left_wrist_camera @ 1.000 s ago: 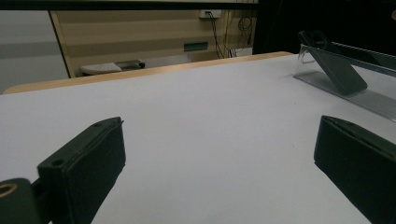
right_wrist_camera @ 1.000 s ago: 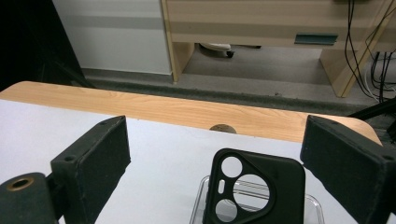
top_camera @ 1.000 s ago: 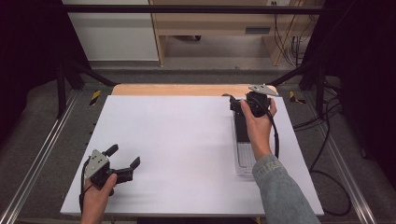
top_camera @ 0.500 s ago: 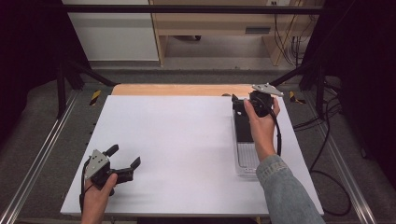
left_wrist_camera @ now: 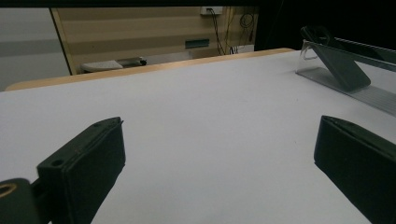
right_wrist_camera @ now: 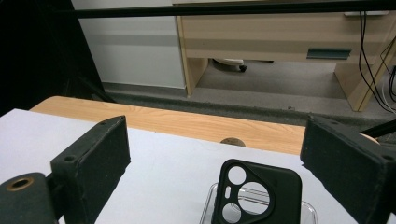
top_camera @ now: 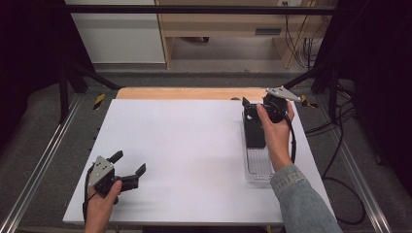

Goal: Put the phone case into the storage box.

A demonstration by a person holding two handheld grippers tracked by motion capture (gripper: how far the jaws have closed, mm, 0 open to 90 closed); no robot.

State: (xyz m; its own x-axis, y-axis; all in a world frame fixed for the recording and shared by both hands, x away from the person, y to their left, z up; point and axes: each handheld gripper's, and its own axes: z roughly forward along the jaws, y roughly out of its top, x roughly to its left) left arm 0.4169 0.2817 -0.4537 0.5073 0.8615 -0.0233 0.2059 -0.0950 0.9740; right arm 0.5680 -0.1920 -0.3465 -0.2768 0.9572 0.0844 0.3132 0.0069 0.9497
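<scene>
Jaws of both grippers stand wide apart with nothing between them. At the table's (top_camera: 194,145) far right edge, the right gripper (top_camera: 250,108) hovers over a black phone case (right_wrist_camera: 257,193) leaning upright in a clear tray (top_camera: 260,167). Well apart, the left gripper (top_camera: 128,170) rests low at the near left corner, pointing across bare white surface.

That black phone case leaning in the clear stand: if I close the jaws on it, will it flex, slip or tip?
The phone case looks like a thin empty shell with camera cutouts, so it is probably light and may flex when squeezed. It leans tilted on the clear stand, so a push would likely tip or slide it. Its matte surface suggests fair grip. The right gripper is open near it.
</scene>
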